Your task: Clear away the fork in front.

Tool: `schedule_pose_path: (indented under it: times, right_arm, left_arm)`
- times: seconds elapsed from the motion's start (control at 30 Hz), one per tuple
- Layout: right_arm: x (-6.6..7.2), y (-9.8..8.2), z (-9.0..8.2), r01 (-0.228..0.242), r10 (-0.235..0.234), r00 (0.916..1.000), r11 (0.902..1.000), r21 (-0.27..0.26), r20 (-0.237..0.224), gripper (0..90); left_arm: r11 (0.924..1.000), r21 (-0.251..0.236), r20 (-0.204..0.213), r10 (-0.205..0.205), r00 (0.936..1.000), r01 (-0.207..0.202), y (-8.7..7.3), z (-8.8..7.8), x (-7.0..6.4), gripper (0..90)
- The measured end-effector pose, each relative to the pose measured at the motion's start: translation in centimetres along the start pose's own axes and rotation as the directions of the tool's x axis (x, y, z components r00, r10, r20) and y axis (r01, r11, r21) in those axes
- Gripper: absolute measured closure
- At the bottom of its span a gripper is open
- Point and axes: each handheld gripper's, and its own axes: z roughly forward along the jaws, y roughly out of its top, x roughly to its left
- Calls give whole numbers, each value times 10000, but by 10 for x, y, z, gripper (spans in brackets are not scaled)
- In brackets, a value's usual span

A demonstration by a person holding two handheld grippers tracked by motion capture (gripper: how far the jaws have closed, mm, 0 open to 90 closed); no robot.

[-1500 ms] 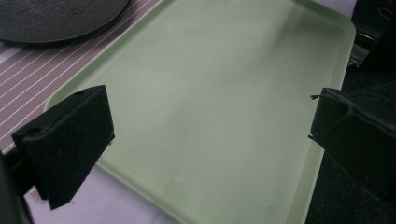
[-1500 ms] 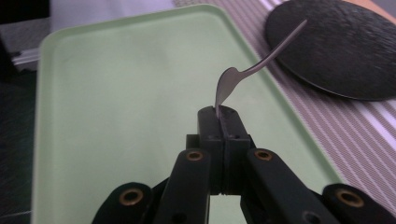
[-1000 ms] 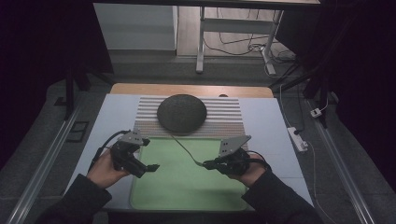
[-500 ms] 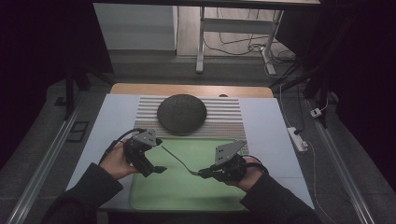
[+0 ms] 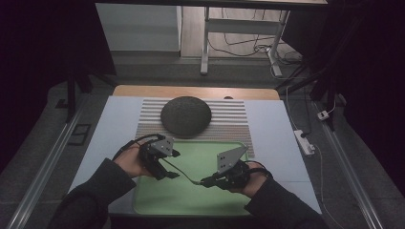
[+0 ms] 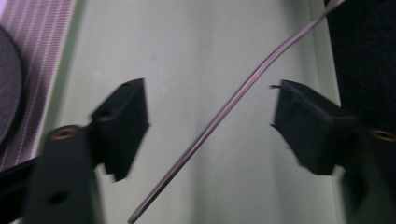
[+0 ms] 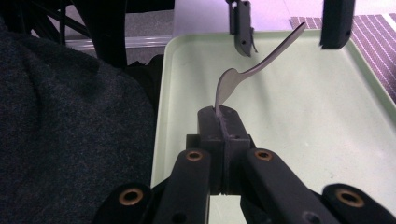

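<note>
A thin metal fork point(image 5: 184, 175) is being held over the green tray point(image 5: 191, 202) on the surface, w/ its long axis running across the tray betw. the two tools, slanting from the left tool's side down toward the right tool's. In the right gripper view the tine end is being clamped by the fully closed right tool point(image 7: 223, 122), and the handle point(image 7: 280, 45) is being pointed away and upward, into the gap of the left tool point(image 7: 288, 28). In the left gripper view the handle point(image 6: 224, 112) is being seen crossing diagonally betw. the left tool's point(image 6: 208, 128) jaws, which have just been closing but are standing apart, neither pad touching it. Beyond the tray, a dark round lid-like disc point(image 5: 186, 116) is lying on a striped mat point(image 5: 229, 121), well apart from the fork. A dark sleeve point(image 7: 70, 140) is crowding the tray's near-left edge in the right gripper view; nothing is being seen betw. fork and tray.
</note>
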Motion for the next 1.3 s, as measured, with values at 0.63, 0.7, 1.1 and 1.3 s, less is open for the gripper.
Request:
schedule_pose_path:
  times: [0.63, 0.7, 1.1, 1.3]
  right_arm:
    - [4, 3, 1, 251, -251, 9990, 9997, -19, -364, 899]
    - [3, 2, 1, 241, -241, 9989, 9997, -11, -408, 899]
    - [4, 2, 5, 478, -465, 9958, 9988, 144, -791, 897]
    - [1, -2, 3, 456, -458, 9974, 9990, -45, -562, 853]
  left_arm:
    - [9814, 674, 355, 1778, 9834, -1798, -1, 1, -7, 717]
    - [9790, 698, 388, 1890, 9812, -1913, -1, 1, -8, 728]
    - [9280, 921, 865, 3538, 9313, -3611, -1, 7, -14, 820]
    - [9101, 1173, 1203, 3842, 9154, -3974, 1, 9, -20, 866]
